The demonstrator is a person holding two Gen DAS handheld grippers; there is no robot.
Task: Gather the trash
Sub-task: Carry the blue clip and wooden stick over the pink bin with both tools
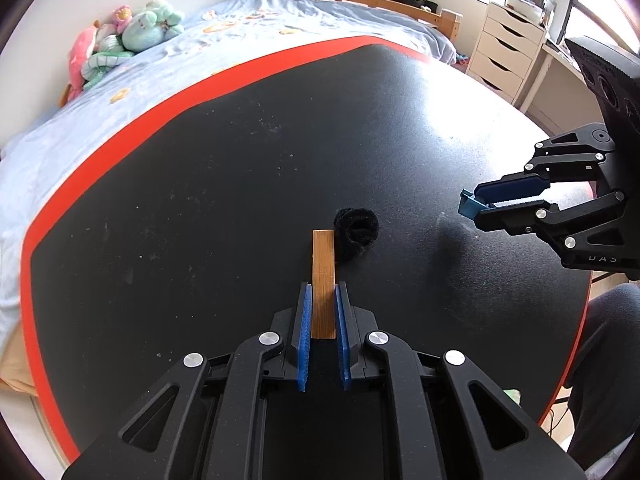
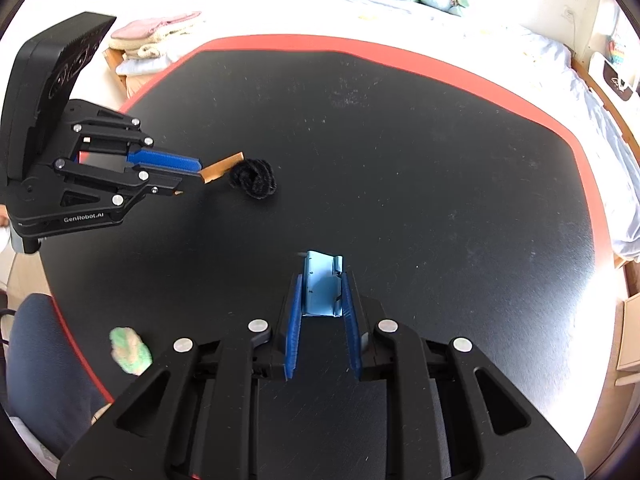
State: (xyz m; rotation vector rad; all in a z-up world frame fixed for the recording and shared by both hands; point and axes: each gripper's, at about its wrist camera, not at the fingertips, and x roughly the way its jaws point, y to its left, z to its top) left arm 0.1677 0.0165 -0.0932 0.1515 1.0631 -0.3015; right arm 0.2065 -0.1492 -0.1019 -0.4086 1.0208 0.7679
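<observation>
My left tongs (image 1: 323, 300) are pinching a flat brown strip (image 1: 323, 276), which looks like wood or cardboard; the two blue pads press on its sides and its far end sticks out in front of them. My right tongs (image 2: 322, 288) are pinching one light blue folded piece (image 2: 322, 284), maybe thin cardboard, which also sticks out past the tips. Both tongs point steeply down toward the black surface (image 1: 200, 200) with the red border.

I take the black fuzzy bundle (image 1: 356, 232) as my landmark; it lies on the surface, about in the middle. The far end of the brown strip is just beside it, on its left in the left wrist view; I cannot tell if they touch. The right tongs, seen from the left camera (image 1: 472, 206), are well apart from the bundle, to its right. In the right wrist view the left tongs (image 2: 192, 176) come toward the bundle (image 2: 253, 178) from the left side.

I count one brown strip, one blue piece, one black bundle, and one small green and cream fluffy thing (image 2: 130, 350) near the surface edge, far from the bundle on the near left side. Behind the surface stands a bed (image 1: 120, 92) with several plush toys (image 1: 128, 36) in a heap.
</observation>
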